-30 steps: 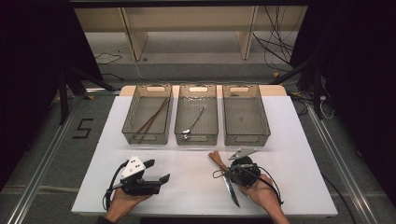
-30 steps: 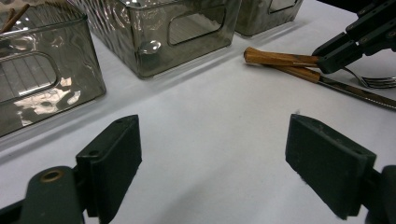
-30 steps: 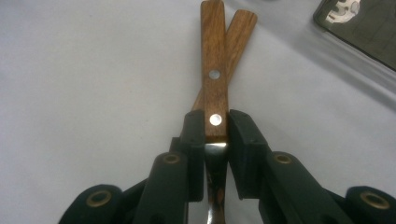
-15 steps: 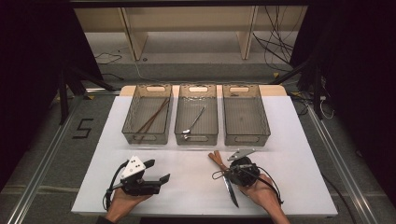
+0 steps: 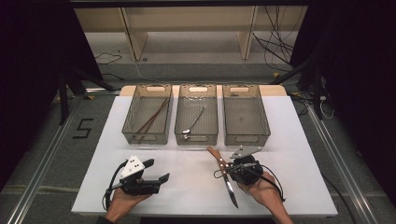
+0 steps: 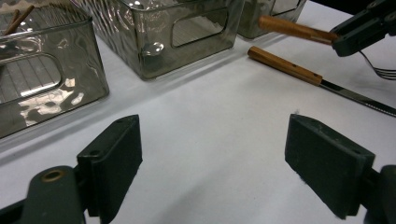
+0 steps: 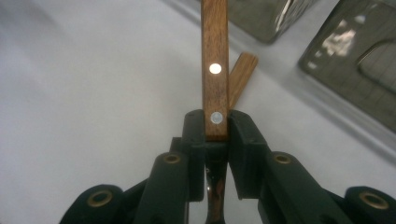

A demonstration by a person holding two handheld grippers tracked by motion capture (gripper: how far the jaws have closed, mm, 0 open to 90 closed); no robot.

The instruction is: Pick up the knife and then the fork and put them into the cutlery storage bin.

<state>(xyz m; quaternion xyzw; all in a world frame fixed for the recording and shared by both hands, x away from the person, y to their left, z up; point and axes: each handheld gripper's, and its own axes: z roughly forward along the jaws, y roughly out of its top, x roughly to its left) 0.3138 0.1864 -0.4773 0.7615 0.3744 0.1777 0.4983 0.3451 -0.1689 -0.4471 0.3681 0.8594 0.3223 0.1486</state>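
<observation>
Worktop (image 5: 299, 140): white sheet, bare across the middle between the hands; its front edge ran just below both hands
Bins (image 5: 196, 116): three clear bins in a row along the far side
Right tongs (image 7: 216, 126): clamped on the wooden handle of a fork (image 7: 215, 70), rivets showing, its tines (image 6: 385, 72) metal, held just above the sheet near the front of the middle bin
Knife (image 5: 225, 175): flat on the sheet just beside the right tongs, wooden handle toward the bins, blade toward the front edge
Left tongs (image 6: 229, 163): apart, holding nothing, over bare sheet
</observation>
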